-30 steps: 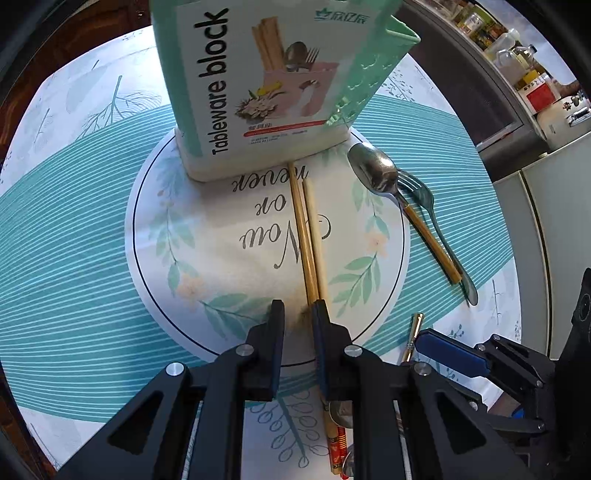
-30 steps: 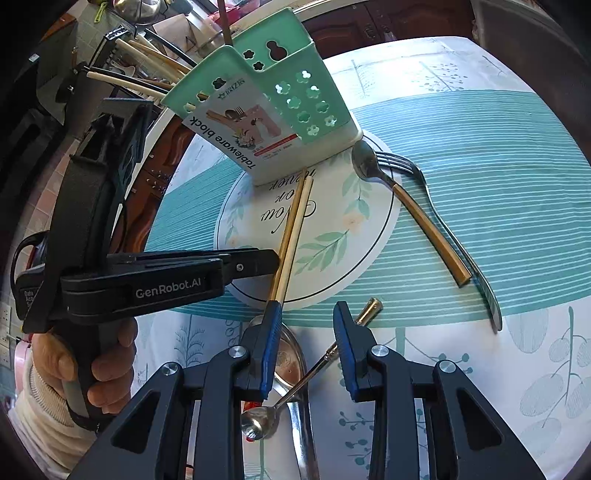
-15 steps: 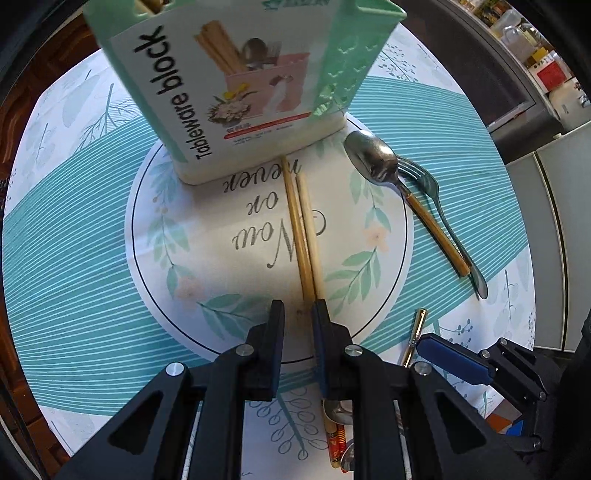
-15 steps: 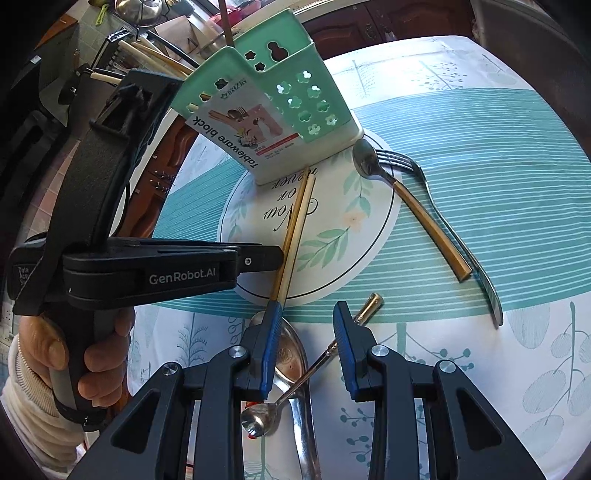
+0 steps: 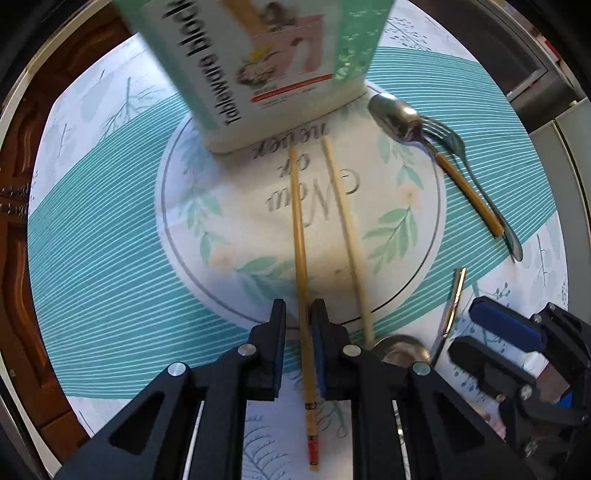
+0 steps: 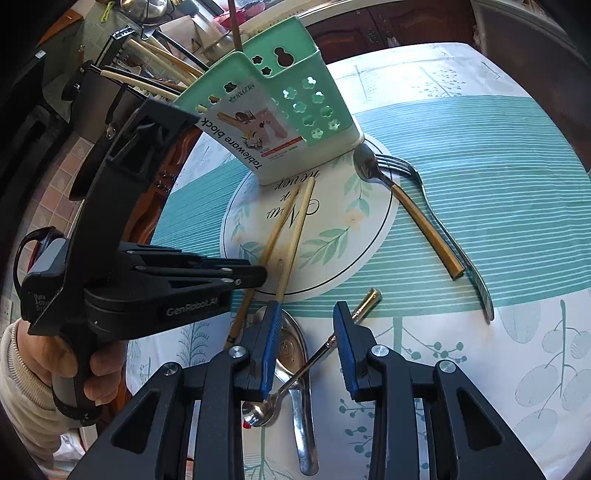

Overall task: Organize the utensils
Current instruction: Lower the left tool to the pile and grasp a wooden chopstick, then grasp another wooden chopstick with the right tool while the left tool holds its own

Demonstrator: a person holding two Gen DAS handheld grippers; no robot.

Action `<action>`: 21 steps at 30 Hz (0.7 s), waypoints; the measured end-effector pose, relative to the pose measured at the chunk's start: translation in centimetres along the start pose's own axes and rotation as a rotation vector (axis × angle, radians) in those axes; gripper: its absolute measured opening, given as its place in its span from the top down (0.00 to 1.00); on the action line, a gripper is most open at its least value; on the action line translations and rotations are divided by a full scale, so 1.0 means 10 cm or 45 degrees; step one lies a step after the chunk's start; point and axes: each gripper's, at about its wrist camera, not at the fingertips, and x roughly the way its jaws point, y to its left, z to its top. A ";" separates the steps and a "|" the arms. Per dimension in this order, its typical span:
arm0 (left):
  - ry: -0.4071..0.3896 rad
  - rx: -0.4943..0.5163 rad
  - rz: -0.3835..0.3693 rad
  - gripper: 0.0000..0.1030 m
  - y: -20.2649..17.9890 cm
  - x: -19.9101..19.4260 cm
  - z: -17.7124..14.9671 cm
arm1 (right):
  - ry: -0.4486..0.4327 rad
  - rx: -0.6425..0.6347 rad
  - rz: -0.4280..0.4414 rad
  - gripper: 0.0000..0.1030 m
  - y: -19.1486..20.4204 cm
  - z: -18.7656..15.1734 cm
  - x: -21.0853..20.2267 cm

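Left gripper: I see it nearly closed around one chopstick, near the holder.
Right gripper: partly open, empty.

Beyond my fingers I see a round table under a white and teal leaf-print cloth. Farther off, past its far rim, stands dark carved wooden furniture. To the left lie pinkish floor tiles and a cluttered rack. Bright daylight falls across the cloth.
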 end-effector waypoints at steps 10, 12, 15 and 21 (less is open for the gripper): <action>0.080 -0.145 -0.113 0.96 0.37 -0.01 -0.22 | 0.157 -0.028 -0.069 0.71 0.25 0.39 0.31; 0.084 -0.156 -0.128 0.96 0.43 -0.01 -0.27 | 0.212 -0.054 -0.111 0.71 0.36 0.52 0.42; 0.092 -0.159 -0.122 0.96 0.52 -0.03 -0.35 | 0.278 -0.111 -0.208 0.71 0.52 0.65 0.59; 0.114 -0.142 -0.122 0.95 0.69 -0.05 -0.46 | 0.417 -0.149 -0.406 0.71 0.65 0.74 0.97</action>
